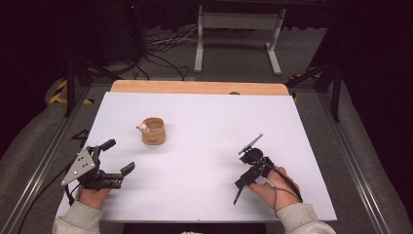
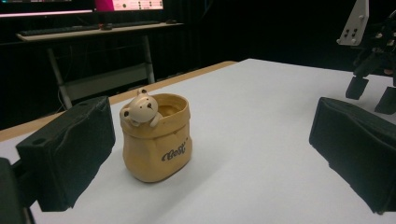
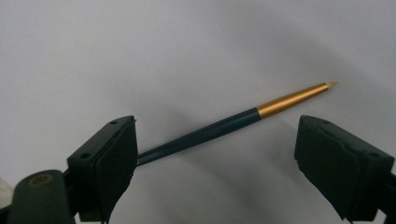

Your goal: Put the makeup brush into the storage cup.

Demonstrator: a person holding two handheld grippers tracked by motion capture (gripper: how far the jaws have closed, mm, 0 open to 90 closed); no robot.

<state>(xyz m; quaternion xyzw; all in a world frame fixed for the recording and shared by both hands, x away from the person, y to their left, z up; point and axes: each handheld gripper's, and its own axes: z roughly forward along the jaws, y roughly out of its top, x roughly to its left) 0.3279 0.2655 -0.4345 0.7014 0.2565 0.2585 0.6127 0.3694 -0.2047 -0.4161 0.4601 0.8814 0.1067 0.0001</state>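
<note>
A tan pouch-shaped cup (image 1: 154, 131) with a small bear figure on its rim stands left of the table's middle. My left gripper (image 1: 118, 156) lies level near the front left, open and empty, and the cup (image 2: 156, 140) stands upright a short way beyond its jaws (image 2: 215, 140). At the front right my right gripper (image 1: 243, 183) points down at the table over a slim pen (image 1: 237, 196). The pen (image 3: 210, 133), a dark shaft with a gold tip, lies flat on the white surface between the open jaws (image 3: 215, 149), its dark end running behind the left jaw.
The white table top (image 1: 204, 112) has a wooden strip (image 1: 195, 87) along its far edge. Beyond it stand a desk frame (image 1: 238, 34) and floor cables. My right gripper (image 2: 369, 70) shows far off in the left gripper view.
</note>
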